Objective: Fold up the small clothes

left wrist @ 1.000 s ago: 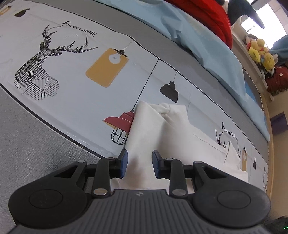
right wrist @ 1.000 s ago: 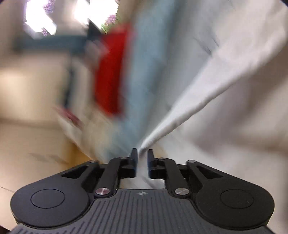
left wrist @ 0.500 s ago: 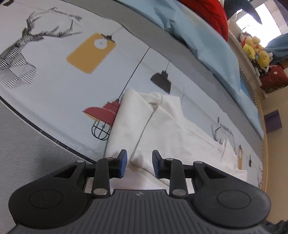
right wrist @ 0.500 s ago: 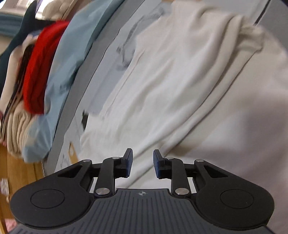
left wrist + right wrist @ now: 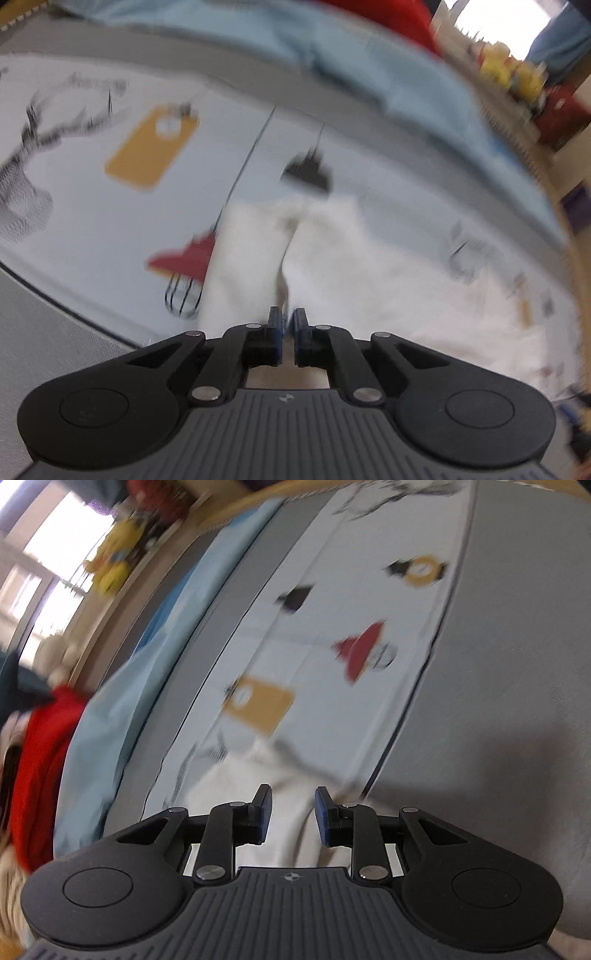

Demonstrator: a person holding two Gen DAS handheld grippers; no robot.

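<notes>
My left gripper (image 5: 287, 317) has just closed its jaws, pinching a fold of the white garment (image 5: 332, 266) lying on the printed mat (image 5: 110, 229). My right gripper (image 5: 291, 805) hangs with jaws apart above the garment's edge, clasping nothing.

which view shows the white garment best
The left wrist view: the white garment fills the middle, its fold running up from the left gripper, whose jaws have just closed on it. The right wrist view shows only a blurred patch behind the open right gripper.
</notes>
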